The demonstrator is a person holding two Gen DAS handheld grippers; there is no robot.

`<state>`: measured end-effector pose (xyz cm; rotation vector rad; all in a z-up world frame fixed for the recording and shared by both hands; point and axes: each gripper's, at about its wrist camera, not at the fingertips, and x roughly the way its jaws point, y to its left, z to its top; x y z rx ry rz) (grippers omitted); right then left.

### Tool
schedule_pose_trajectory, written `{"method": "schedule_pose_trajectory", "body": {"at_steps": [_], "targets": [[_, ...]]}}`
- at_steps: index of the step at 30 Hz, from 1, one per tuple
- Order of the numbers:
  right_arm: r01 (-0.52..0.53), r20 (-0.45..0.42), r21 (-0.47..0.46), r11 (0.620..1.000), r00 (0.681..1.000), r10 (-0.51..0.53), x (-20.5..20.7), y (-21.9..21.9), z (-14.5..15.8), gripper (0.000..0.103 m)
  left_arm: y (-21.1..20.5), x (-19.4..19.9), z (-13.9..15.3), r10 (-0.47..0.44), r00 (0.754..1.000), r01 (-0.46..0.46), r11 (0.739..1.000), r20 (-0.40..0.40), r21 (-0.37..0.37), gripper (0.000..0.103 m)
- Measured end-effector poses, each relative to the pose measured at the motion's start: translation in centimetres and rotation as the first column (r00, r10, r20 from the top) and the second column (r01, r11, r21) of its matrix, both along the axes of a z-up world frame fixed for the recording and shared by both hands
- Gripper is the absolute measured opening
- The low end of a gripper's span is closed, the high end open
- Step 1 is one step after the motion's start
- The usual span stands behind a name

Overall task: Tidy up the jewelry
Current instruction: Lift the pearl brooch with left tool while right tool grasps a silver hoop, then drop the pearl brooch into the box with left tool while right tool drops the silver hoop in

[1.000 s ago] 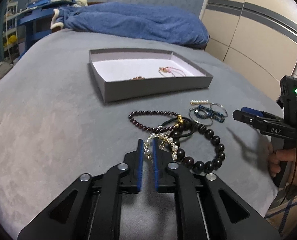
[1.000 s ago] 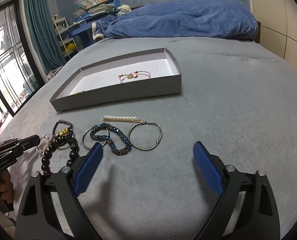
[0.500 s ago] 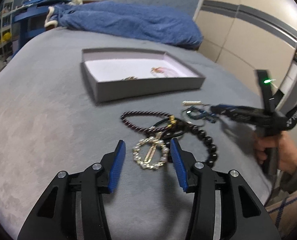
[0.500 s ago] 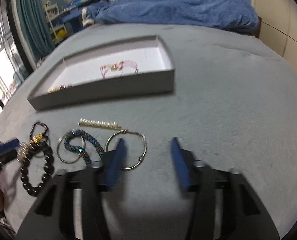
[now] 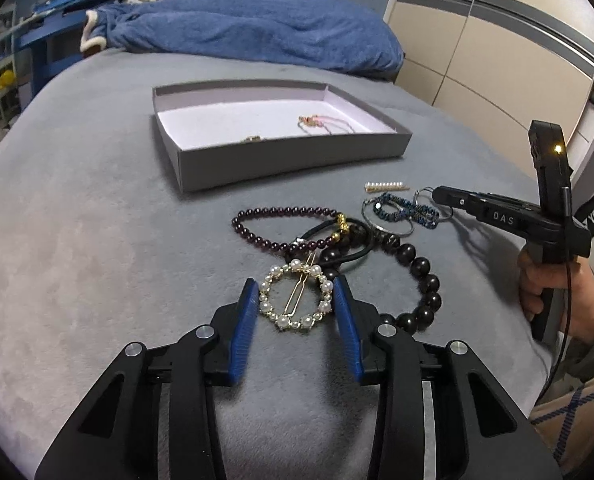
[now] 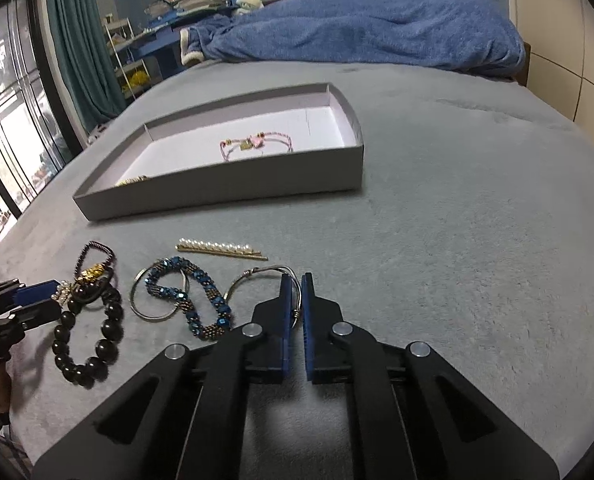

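Note:
A grey tray (image 5: 297,168) (image 6: 257,196) holds a pink bracelet (image 5: 321,122) (image 6: 253,145) and a small gold piece (image 5: 253,139). Loose jewelry lies in front of it on the bed. My left gripper (image 5: 295,292) is open, its fingers on either side of a round pearl hair clip (image 5: 295,300). My right gripper (image 6: 296,280) is shut on a thin silver hoop (image 6: 265,274); it also shows in the left wrist view (image 5: 441,196). Next to the hoop lie a blue beaded bracelet (image 6: 189,292), a second silver ring (image 6: 153,312) and a pearl bar clip (image 6: 221,249).
A dark red bead bracelet (image 5: 281,226), a black bead bracelet (image 5: 413,280) (image 6: 85,340) and a black hair tie (image 5: 337,240) lie tangled by the pearl clip. A blue blanket (image 5: 257,36) lies at the far end of the grey bed. Cabinets stand to the right.
My left gripper opened and let the pearl clip lie flat between its fingers. My right gripper moved forward and left and closed on the silver hoop.

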<state>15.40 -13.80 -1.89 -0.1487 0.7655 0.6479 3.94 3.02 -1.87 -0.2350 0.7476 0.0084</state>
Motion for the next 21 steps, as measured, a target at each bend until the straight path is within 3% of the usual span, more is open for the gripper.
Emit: {"method": "schedule_pose_trajectory", "body": {"at_steps": [4,12,21], "targets": [[-0.011,0.027,0.040,0.999,1.000,0.010,-0.7,-0.4,0.9,0.005,0.1,-0.9,1.1,0.014,0.998,-0.014,1.000,0.065,0.005,0.039],[-0.035,0.058,0.077,0.996,0.998,0.031,0.0,0.2,2.8,0.005,0.9,0.2,3.6,0.037,0.993,-0.041,0.999,0.115,0.034,0.040],[-0.079,0.107,0.119,0.990,0.992,0.067,2.7,2.6,6.3,0.004,2.8,6.0,6.5,0.054,0.987,-0.069,0.993,0.149,0.093,0.040]]}}
